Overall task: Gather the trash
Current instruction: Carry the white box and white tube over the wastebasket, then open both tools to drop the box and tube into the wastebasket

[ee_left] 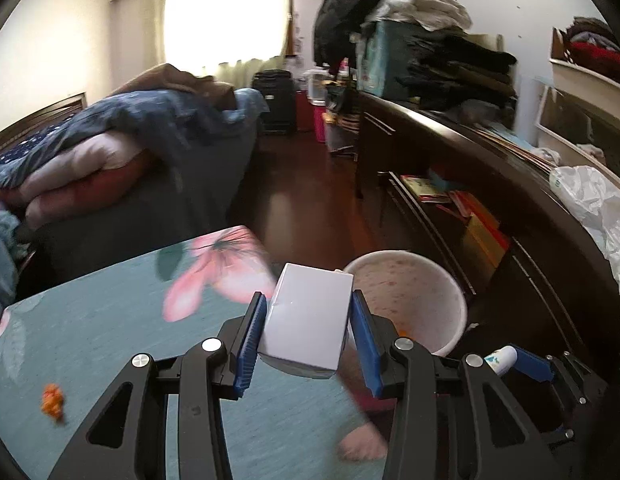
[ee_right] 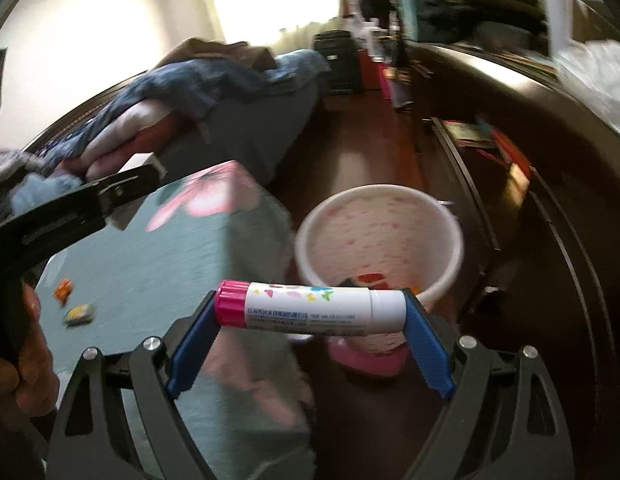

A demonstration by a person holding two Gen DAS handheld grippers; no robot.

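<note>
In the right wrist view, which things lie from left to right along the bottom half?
Orange wrapper → yellow wrapper → glue stick held endwise in the right tongs → white trash bin.

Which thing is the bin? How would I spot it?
Find the low table with the teal flowered cloth. Just past its corner, on the dark floor, stands the bin. It is a round white bucket speckled pink inside, the only open container there.
</note>
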